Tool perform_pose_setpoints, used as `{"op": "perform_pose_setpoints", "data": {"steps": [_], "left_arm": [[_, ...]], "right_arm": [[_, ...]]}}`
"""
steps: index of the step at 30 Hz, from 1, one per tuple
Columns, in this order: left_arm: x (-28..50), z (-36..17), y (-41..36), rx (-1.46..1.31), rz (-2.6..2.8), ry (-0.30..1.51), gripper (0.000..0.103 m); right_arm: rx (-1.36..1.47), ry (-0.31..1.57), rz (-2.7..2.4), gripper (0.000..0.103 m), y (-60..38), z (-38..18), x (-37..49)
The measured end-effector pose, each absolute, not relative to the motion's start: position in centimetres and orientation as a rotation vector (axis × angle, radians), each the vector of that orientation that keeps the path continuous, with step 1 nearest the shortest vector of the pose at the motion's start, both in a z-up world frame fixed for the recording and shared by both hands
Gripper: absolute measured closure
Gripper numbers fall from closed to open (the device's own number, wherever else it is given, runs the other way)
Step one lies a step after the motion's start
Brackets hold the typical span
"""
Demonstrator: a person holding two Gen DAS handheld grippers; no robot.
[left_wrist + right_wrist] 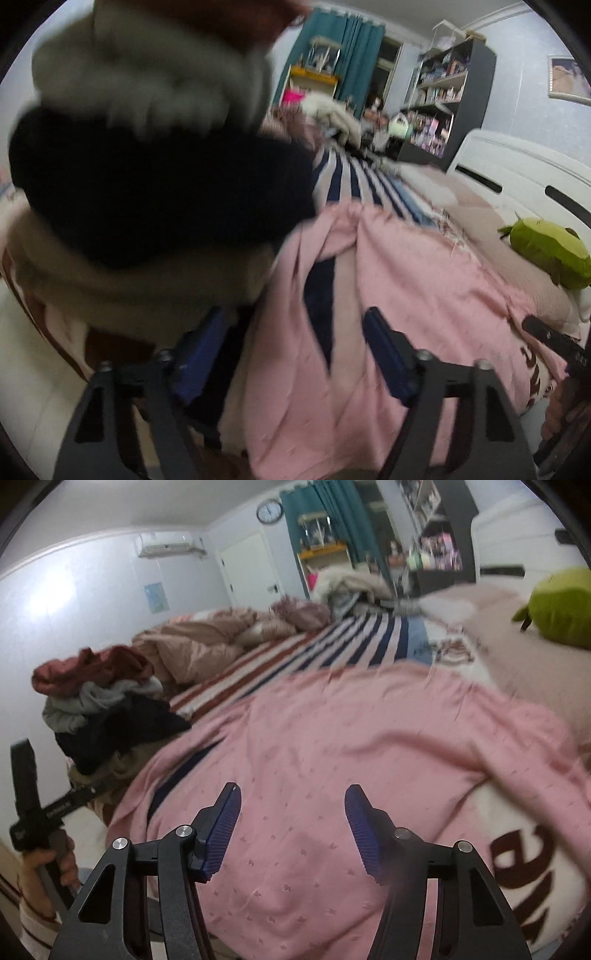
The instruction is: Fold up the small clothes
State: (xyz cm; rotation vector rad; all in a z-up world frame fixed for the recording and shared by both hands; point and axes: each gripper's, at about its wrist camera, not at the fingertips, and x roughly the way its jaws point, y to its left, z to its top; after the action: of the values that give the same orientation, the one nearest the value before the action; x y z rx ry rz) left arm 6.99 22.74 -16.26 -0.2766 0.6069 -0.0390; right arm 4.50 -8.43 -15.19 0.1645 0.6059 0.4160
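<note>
While both tools, left (295,354) and right (291,827), hang spread over the pink dotted knit top (332,738), untouched, I judge next: pinch its near hem.

Both wrist views look close along the bed (332,642), sharing the pink garment (388,280)

Pale walls (92,590), teal curtain (332,513), dark bookshelf (447,96)

Left wrist view: pile of clothes (147,177) smeared by motion blur, garments indistinct; it hides the bed (461,206) behind. Shelf contents (436,92) too small to identify. Right wrist view: brown lettering (517,871) on bedding cut off at edge, partly under pink garment (314,757).
</note>
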Motion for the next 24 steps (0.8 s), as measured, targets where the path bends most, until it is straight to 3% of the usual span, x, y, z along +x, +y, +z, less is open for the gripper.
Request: {"op": "perform_pose_setpoints", "data": {"steps": [7,10,24], "left_arm": [[8.1,-20.1,22.0,-0.255,-0.077,0.716,0.077],[8.0,-20.0,21.7,-0.226,-0.058,0.713,0.098],[7.3,-9.0,19.4,-0.322,-0.303,0.484,0.098]], "right_arm": [[0.121,0.624,0.397,0.048,-7.1,-15.6,5.6],[0.122,0.627,0.391,0.048,-6.9,-15.6,5.9],[0.206,0.573,0.44,0.048,-10.3,-15.3,4.7]]}}
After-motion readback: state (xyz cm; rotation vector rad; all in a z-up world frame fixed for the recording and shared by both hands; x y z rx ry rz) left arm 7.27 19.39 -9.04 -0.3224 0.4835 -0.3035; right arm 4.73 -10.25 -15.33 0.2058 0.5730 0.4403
